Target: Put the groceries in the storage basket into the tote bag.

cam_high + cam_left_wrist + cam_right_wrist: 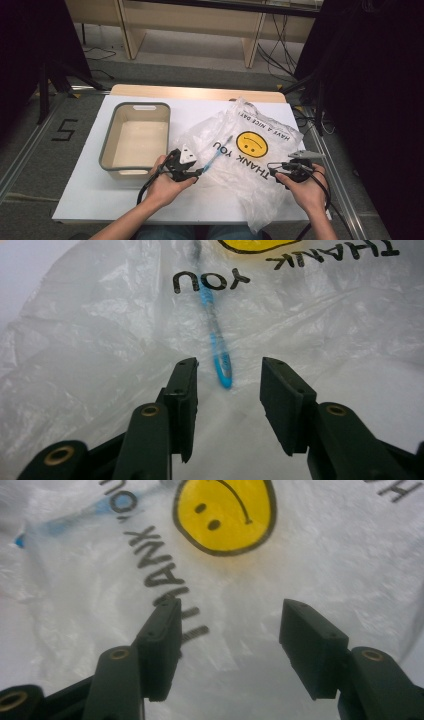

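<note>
A clear plastic bag (250, 150) printed with a yellow smiley face (222, 512) and "THANK YOU" lies crumpled on the white table (95, 200). A blue toothbrush (216, 155) lies inside it under the film. In the left gripper view its handle end (220, 365) points at the gap between the jaws. My left gripper (200, 173) (227, 375) is open at the bag's left edge, and its pads press on nothing. My right gripper (273, 167) (227, 617) is open over the bag's right part, with only film under it. The toothbrush (60, 525) shows blurred at that view's upper left.
An empty grey-rimmed bin (106, 145) stands on the table to the left of the bag, close behind my left hand. Beyond the table's far edge are the floor, wooden furniture legs (131, 37) and cables. Dark curtains flank both sides.
</note>
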Demonstrator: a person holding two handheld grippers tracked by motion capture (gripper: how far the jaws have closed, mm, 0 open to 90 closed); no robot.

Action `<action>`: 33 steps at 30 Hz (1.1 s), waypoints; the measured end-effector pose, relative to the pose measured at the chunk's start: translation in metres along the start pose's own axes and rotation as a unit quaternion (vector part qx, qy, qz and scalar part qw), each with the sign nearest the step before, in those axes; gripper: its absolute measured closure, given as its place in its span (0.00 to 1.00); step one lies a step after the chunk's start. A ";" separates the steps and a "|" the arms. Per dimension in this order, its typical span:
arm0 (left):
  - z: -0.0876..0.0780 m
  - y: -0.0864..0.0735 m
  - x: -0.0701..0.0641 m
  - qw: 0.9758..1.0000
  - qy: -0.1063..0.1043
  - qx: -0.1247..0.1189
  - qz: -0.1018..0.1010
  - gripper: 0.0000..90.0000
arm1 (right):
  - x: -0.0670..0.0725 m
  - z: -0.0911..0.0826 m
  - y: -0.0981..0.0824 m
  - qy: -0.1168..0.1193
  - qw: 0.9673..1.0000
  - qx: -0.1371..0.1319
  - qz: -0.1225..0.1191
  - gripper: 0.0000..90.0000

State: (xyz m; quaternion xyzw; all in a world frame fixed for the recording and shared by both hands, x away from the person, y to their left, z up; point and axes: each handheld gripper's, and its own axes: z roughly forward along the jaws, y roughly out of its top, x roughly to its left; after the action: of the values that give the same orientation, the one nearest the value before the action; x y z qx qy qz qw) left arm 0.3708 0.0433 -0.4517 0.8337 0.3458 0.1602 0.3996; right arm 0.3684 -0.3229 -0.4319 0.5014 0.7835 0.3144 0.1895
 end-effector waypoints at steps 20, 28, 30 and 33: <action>-0.003 -0.010 -0.003 1.000 -0.005 -0.002 -0.001 0.50 | -0.019 -0.011 -0.021 -0.097 0.994 0.027 0.038 0.45; -0.003 -0.010 -0.003 1.000 -0.004 -0.001 0.004 0.51 | -0.021 -0.012 -0.025 -0.110 0.992 0.025 0.061 0.45; -0.003 -0.010 -0.003 1.000 -0.003 -0.001 0.003 0.51 | -0.020 -0.012 -0.026 -0.108 0.991 0.028 0.071 0.45; -0.003 -0.010 -0.003 1.000 -0.002 -0.002 0.002 0.51 | -0.019 -0.009 -0.030 -0.105 0.989 0.040 0.092 0.45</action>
State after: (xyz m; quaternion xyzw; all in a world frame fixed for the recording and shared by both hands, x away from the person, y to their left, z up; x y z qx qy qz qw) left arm 0.3628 0.0473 -0.4578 0.8340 0.3431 0.1604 0.4012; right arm 0.3508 -0.3515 -0.4456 0.6084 0.7219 0.2449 0.2209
